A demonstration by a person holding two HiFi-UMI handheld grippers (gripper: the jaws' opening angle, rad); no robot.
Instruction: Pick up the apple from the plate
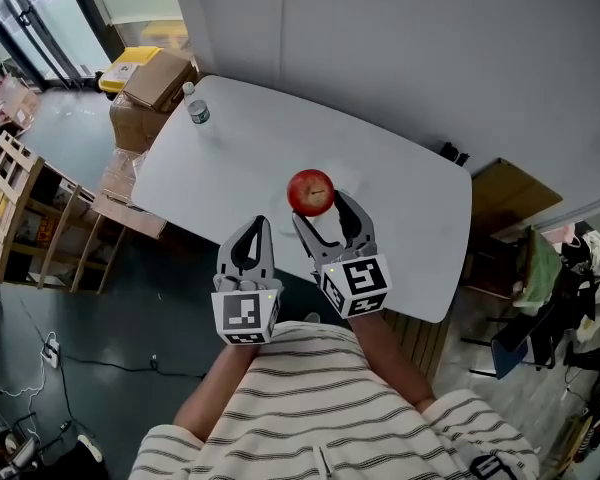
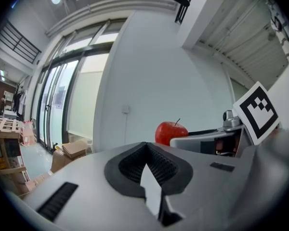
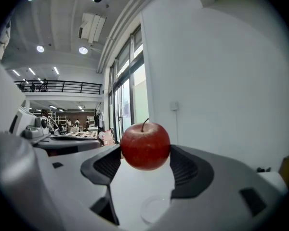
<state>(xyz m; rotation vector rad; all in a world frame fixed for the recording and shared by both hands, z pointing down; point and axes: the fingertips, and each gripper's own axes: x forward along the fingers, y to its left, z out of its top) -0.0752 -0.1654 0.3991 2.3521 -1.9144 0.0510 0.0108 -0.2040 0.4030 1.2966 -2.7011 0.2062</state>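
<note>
Head view: one apple [image 1: 311, 191], left tool [image 1: 257, 224], right tool [image 1: 321, 206].

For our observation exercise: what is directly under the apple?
The apple is held between the right gripper's fingers, above the white table. A pale round plate lies below it, part of its rim covered by a finger.
</note>
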